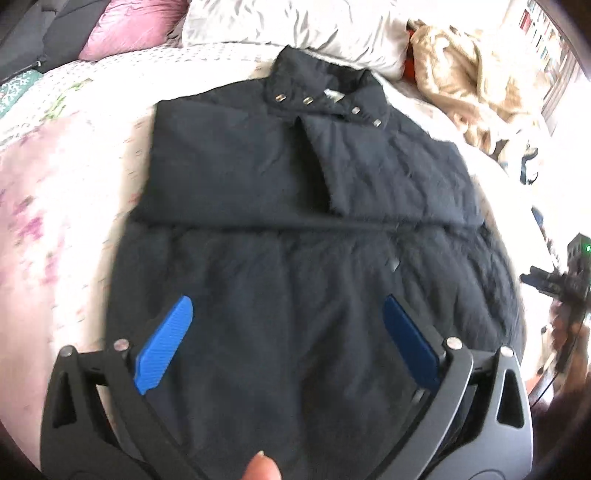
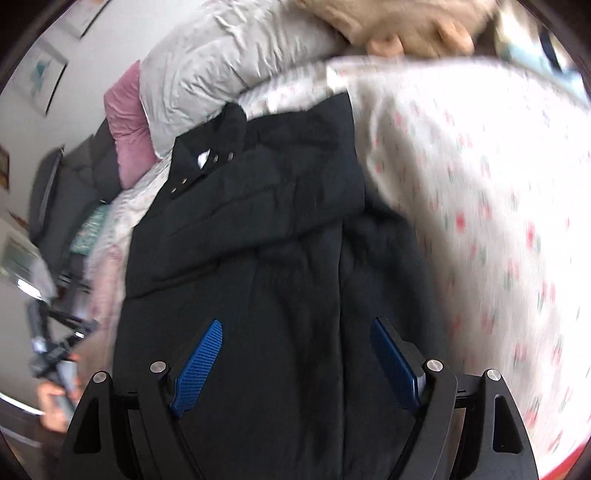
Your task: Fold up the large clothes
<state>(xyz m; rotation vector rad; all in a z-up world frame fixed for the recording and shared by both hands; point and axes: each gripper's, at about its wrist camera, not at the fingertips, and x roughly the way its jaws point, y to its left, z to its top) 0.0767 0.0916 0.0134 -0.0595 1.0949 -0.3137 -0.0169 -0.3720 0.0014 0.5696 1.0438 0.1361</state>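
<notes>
A dark padded jacket (image 1: 295, 192) lies flat on the floral bedspread (image 1: 74, 177), collar far, hem nearest both grippers; left gripper (image 1: 288, 343) and right gripper (image 2: 295, 365) hover spread, holding nothing, 2 sleeves already crossed.

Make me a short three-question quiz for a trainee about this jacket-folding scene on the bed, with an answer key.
1. True or false: the left gripper is clamped on the dark jacket.
2. Multiple choice: what lies on the bed beyond the jacket's collar? A) a white pillow B) a laptop C) a wooden tray
3. Short answer: what colour are the pads of the right gripper?

Key
1. False. Its jaws stand wide open, with nothing pinched.
2. A, the white pillow, with a pink pillow beside it.
3. Blue.
</notes>
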